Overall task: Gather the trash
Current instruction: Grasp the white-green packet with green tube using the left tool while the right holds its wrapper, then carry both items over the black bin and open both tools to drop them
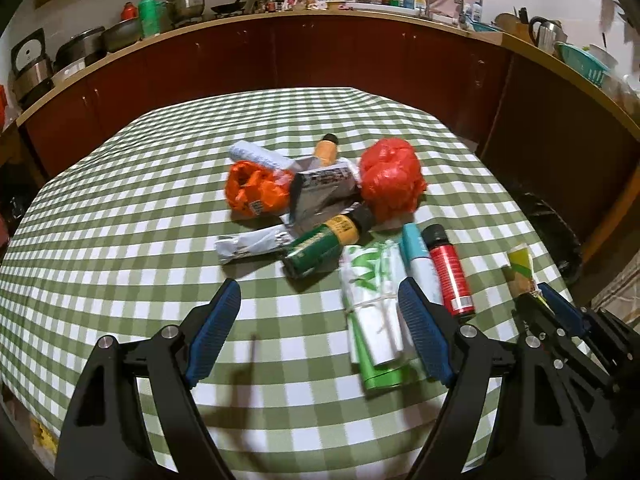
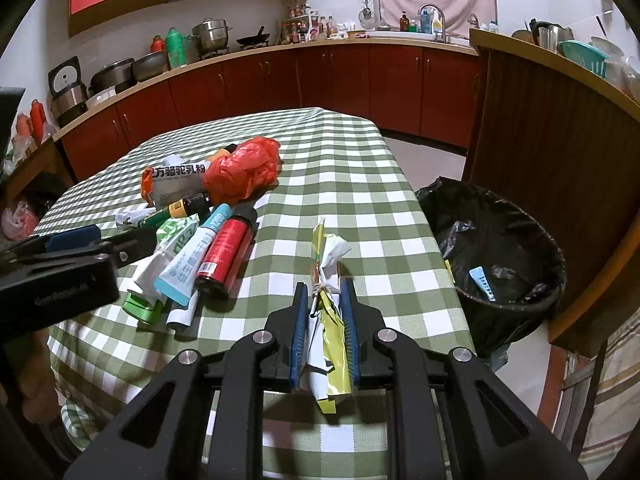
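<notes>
The right gripper (image 2: 325, 330) is clamped on a crumpled yellow-and-white wrapper tied with a rubber band (image 2: 326, 280), held above the near right corner of the green-and-white checked tablecloth (image 2: 340, 168). The left gripper (image 1: 320, 334) hangs wide apart and empty over a green-and-white tied tube (image 1: 374, 320). Beside that tube lie a red spray can (image 1: 450, 276) and a pale blue tube (image 1: 418, 254). A black-lined round waste bin (image 2: 500, 252) stands just right of the table.
</notes>
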The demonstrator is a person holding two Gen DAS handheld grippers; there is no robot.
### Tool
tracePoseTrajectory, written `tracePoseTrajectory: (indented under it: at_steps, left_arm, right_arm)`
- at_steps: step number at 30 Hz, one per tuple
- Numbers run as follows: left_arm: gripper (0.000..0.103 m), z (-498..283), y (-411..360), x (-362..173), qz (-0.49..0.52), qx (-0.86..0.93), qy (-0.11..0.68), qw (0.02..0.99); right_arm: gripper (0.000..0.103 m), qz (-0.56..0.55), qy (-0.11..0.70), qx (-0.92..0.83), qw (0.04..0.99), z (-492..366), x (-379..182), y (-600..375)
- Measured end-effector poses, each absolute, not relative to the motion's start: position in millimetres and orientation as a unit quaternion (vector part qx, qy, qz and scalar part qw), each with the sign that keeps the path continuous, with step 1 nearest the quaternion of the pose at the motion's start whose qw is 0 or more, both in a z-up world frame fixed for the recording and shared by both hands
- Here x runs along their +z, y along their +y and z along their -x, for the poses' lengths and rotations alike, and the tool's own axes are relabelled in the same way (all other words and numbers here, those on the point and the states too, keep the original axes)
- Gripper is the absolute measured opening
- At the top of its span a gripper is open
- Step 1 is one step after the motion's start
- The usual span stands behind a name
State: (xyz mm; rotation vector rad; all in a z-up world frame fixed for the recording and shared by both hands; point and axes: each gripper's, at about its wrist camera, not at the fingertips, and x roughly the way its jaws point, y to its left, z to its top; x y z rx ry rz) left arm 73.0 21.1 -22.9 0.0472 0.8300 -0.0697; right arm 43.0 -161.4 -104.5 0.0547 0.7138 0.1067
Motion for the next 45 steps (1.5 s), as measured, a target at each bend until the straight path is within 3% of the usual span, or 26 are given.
tracePoseTrajectory:
  at_steps: [13,22,36,45]
  left_arm:
    - [0.078,-75.7,21.3,-38.3,-0.03,-0.042,0.419,0.906]
    - [0.031,-76.6,14.0,-47.9,-0.036,-0.079,0.419,0.904]
    - [0.03,-59.0,15.9,-17.8,-0.031,-0.092,0.383,0.919]
    - [0.03,-80.9,-35.2,10.1,-0.036,-0.117,0.344,0.931]
  right_arm:
    - [0.018,-0.03,0.349,0.053,0.935,-43.6,-103.9,-162.1]
    - [0.018,-0.032,0.352,0.053,0.934,-44.2,-106.1,-163.1]
    - [0.018,-0.023,0.337,0.038,0.941,-45.4,-101.3,-170.9]
    - [0.018,-0.022,0.31,-0.03,0.95,-59.0,-87.3,-224.5]
